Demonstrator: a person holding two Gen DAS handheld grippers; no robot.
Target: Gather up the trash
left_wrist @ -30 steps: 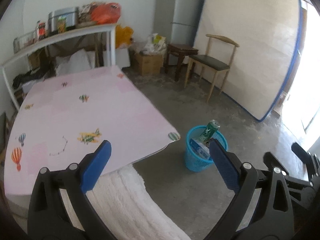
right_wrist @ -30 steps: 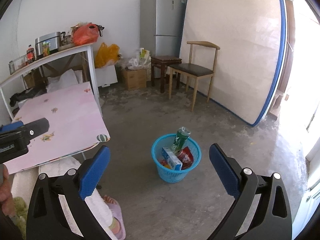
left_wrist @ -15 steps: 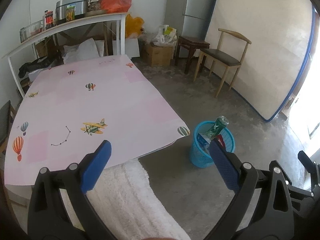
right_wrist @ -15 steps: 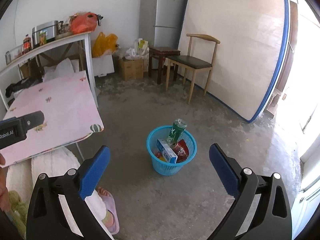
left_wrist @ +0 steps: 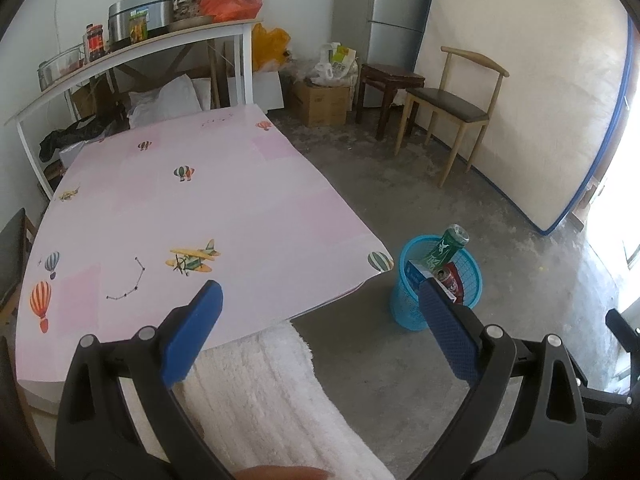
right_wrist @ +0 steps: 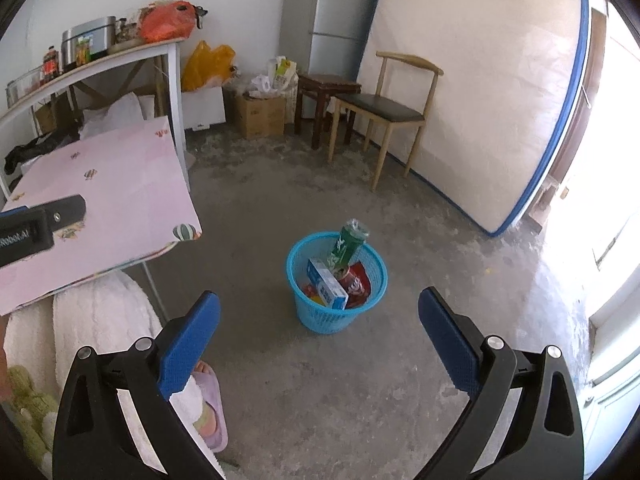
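Two grippers, both spread wide and holding nothing: left gripper (left_wrist: 318,320) over the table (left_wrist: 168,200) edge, right gripper (right_wrist: 318,332) above the floor. Bin (right_wrist: 298,280) at twelve o'clock of the right gripper, holding a bottle (right_wrist: 347,245), box (right_wrist: 326,284) and can (right_wrist: 354,283). Risk: the tall tilted bottle could topple out if the bin is bumped.

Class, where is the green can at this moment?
In the right wrist view the green can stands tilted in the blue basket on the concrete floor, above a blue-and-white box and a red can.
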